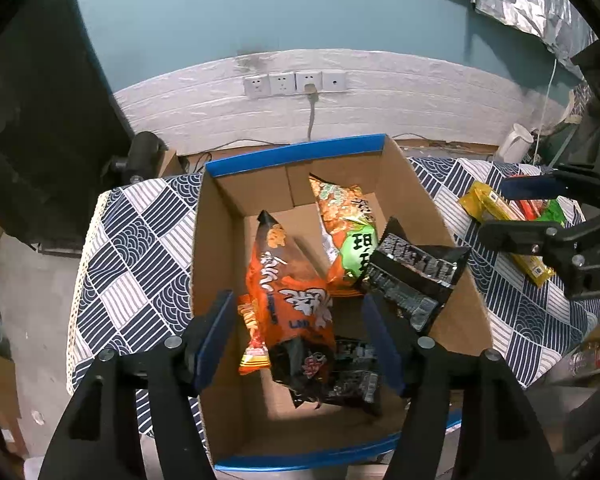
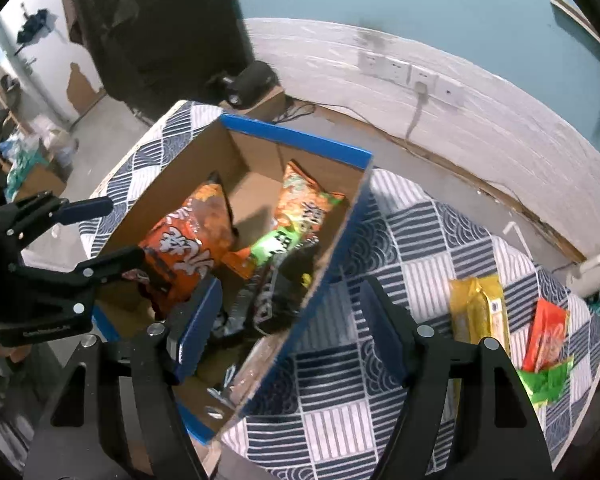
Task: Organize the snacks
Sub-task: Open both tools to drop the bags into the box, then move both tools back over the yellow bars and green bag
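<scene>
Left wrist view: left hand-held gripper [image 1: 300,336] gapes empty over the open brown cardboard box [image 1: 416,188] of snack bags; right hand-held gripper [image 2: 292,328], also apart, straddles its wall and risks snagging it.

The light was soft and rather dim, with a cool blue tint. Inside the cardboard box [image 1: 420,208] the near corner lay in deep shadow, while its far floor was brighter. The orange snack bag [image 1: 288,292] in the box showed small glare on its foil. In both views the fisheye lens bent the white wall strip [image 1: 380,92] behind the box into an arc, and the picture corners were black. The wall behind the box looked smeared in the right wrist view.
</scene>
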### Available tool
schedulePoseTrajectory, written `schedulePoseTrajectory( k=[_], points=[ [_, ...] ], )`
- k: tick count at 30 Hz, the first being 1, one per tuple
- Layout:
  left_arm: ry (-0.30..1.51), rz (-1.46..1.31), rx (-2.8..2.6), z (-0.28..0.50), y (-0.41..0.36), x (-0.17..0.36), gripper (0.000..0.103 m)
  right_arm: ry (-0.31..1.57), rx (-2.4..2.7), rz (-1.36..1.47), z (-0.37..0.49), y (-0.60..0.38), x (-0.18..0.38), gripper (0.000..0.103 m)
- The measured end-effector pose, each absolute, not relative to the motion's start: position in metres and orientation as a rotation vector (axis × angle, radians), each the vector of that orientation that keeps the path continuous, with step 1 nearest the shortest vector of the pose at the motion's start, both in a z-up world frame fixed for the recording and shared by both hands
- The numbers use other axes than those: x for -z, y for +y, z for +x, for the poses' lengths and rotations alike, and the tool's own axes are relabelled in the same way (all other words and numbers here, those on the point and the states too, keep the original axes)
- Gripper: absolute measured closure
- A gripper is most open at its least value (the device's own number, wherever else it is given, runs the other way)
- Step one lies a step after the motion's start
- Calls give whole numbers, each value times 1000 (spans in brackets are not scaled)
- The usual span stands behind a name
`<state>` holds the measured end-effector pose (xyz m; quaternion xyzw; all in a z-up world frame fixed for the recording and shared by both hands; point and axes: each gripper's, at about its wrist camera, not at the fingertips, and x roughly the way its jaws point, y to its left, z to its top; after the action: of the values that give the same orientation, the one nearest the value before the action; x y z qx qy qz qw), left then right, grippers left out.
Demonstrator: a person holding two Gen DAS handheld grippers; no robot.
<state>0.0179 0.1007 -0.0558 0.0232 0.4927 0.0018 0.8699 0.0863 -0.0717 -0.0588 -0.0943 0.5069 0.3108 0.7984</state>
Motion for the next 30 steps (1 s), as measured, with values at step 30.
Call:
schedulePoseTrajectory(
  k=[30],
  points=[
    [1057, 137, 191, 51, -44, 50, 32, 1145, -355, -31, 86, -269, 98, 30]
  ],
)
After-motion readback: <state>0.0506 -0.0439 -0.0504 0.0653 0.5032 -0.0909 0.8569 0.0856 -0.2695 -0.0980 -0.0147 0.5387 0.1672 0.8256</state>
